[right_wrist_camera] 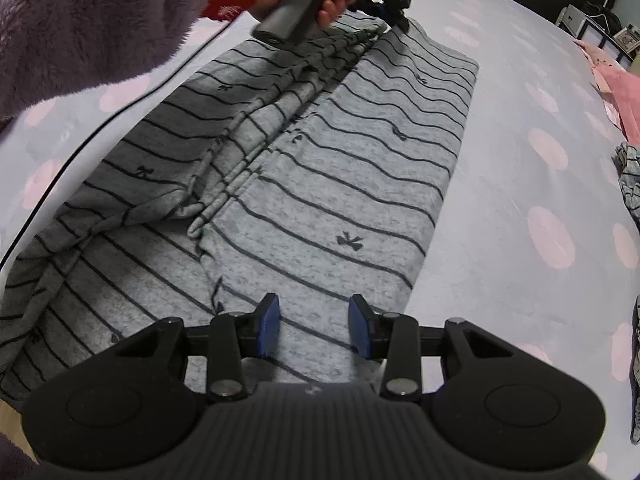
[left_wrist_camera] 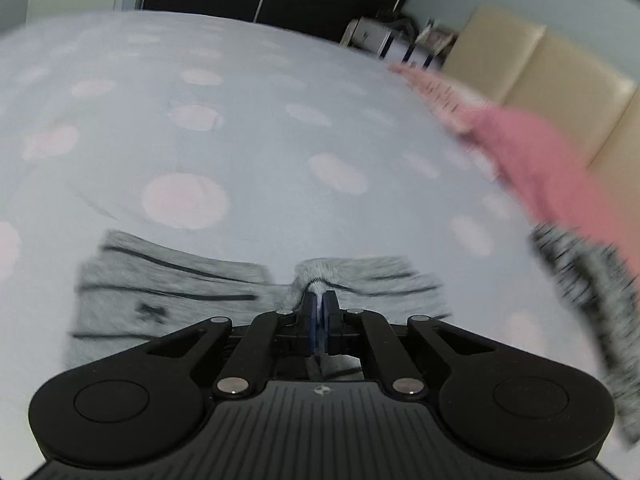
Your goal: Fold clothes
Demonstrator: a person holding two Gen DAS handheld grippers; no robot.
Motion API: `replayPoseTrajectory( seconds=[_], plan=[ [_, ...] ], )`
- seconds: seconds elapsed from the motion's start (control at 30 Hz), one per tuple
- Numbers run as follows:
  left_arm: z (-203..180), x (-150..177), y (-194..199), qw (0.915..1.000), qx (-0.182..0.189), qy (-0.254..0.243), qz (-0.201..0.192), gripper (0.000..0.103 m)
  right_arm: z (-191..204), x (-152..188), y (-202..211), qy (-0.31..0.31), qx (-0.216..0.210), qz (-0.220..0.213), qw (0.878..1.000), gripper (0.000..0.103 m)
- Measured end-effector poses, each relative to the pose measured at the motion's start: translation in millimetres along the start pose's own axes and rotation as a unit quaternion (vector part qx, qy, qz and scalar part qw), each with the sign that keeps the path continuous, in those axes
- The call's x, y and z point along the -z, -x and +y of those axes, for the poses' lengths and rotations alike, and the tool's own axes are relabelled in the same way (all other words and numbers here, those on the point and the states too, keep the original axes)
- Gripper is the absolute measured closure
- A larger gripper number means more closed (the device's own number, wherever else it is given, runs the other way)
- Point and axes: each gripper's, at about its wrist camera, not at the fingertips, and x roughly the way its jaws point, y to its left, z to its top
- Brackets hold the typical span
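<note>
A grey garment with thin dark stripes and small bows (right_wrist_camera: 360,160) lies spread lengthwise on the bed, with a bunched ridge running down its middle. At its far end a person's hand holds my left gripper (right_wrist_camera: 394,20), which is shut on a pinch of the grey fabric (left_wrist_camera: 320,280) at the edge; in the left wrist view (left_wrist_camera: 319,300) the cloth shows between the pads. My right gripper (right_wrist_camera: 314,320) hovers over the near end of the garment, its blue pads (right_wrist_camera: 270,320) well apart, with flat cloth under them and nothing gripped.
The bed sheet (left_wrist_camera: 240,120) is pale with pink dots. A pink garment (right_wrist_camera: 624,92) and another grey striped piece (right_wrist_camera: 630,184) lie at the right side. A beige padded headboard (left_wrist_camera: 540,68) stands beyond. A purple fleece sleeve (right_wrist_camera: 80,20) crosses the top left.
</note>
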Motion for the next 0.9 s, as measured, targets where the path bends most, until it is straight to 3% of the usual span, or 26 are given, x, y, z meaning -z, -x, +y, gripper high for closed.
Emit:
replayPoseTrajectory(
  seconds=[0.13, 0.17, 0.23, 0.33, 0.57, 0.77, 0.9],
  plan=[
    [1, 2, -8, 0.9997, -0.018, -0.001, 0.018, 0.098, 2, 0, -3, 0.004, 0.0, 0.005, 1.0, 0.061],
    [-1, 1, -4, 0.9997, -0.018, -0.003, 0.014, 0.094, 3, 0, -2, 0.005, 0.0, 0.005, 1.0, 0.061],
    [-3, 0, 11, 0.9999, -0.01, -0.007, 0.002, 0.074, 4, 1, -1, 0.006, 0.001, 0.005, 1.0, 0.061],
    [-4, 0, 49, 0.9995, 0.002, -0.021, -0.024, 0.064, 5, 1, 2, 0.006, 0.006, 0.003, 1.0, 0.061],
    [-11, 44, 116, 0.9991, -0.022, -0.037, -0.005, 0.068, 12, 0, 12, 0.017, 0.005, -0.011, 1.0, 0.061],
    [-24, 96, 109, 0.994, -0.069, -0.067, 0.054, 0.071, 24, 4, 23, 0.033, 0.002, -0.021, 0.999, 0.061],
    [-22, 112, 98, 0.9897, -0.102, -0.081, 0.061, 0.089, 23, 6, 30, 0.03, 0.006, -0.027, 0.999, 0.061]
  ],
)
